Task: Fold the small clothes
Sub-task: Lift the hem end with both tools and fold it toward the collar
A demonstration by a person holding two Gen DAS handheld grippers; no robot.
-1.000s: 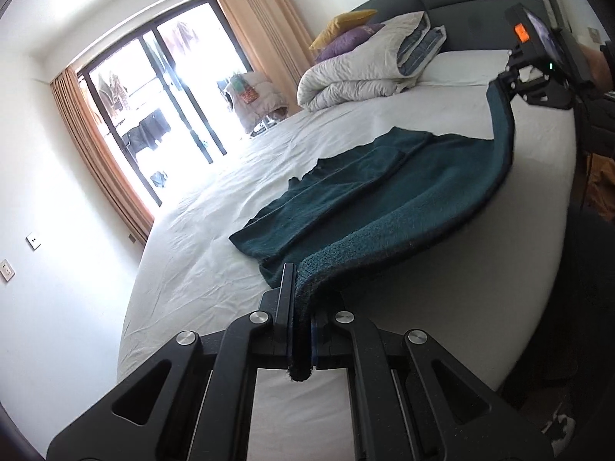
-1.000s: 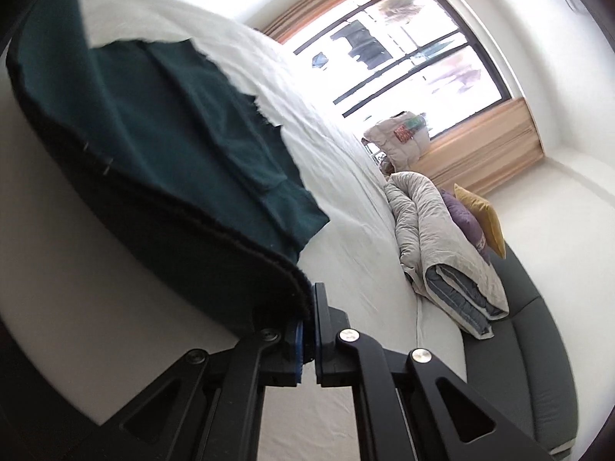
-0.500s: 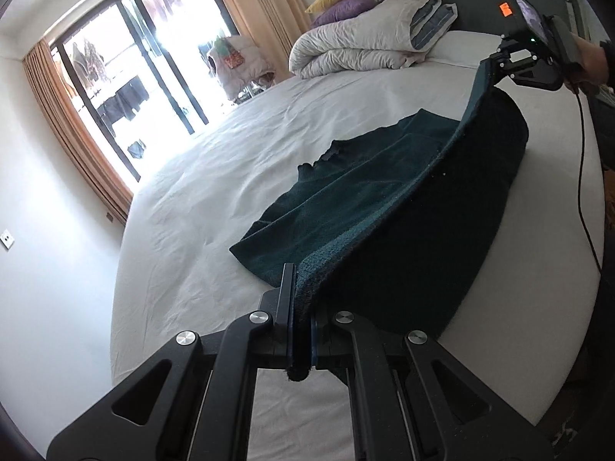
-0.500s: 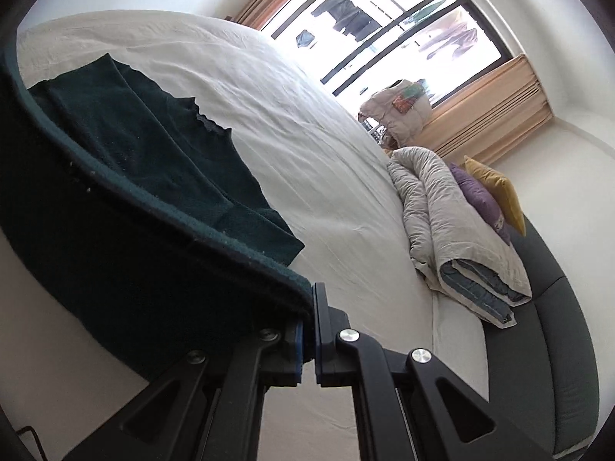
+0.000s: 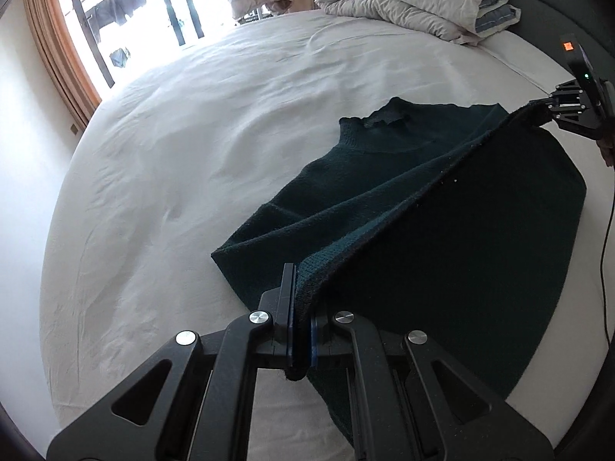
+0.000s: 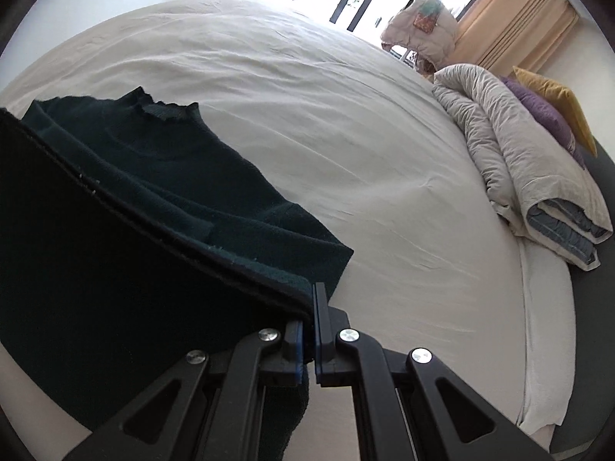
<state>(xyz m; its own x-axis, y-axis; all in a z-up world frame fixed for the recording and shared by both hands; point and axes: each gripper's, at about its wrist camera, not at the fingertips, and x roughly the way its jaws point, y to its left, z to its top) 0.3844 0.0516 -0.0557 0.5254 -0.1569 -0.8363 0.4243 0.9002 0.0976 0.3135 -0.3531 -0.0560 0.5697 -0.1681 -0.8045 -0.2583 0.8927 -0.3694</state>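
A rolled duvet (image 6: 530, 176) lies on the white bed (image 5: 192, 161).

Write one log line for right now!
left gripper: shut on sweater hem | right gripper: shut on sweater hem | hem lifted above bed

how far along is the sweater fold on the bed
Done: the dark green sweater lies on the white bed, collar toward the window. In hand: the left gripper and right gripper are each shut on a corner of the bottom hem, lifted off the bed and stretched between them above the body. Left: laying the hem down toward the collar, releasing, and any further folds.
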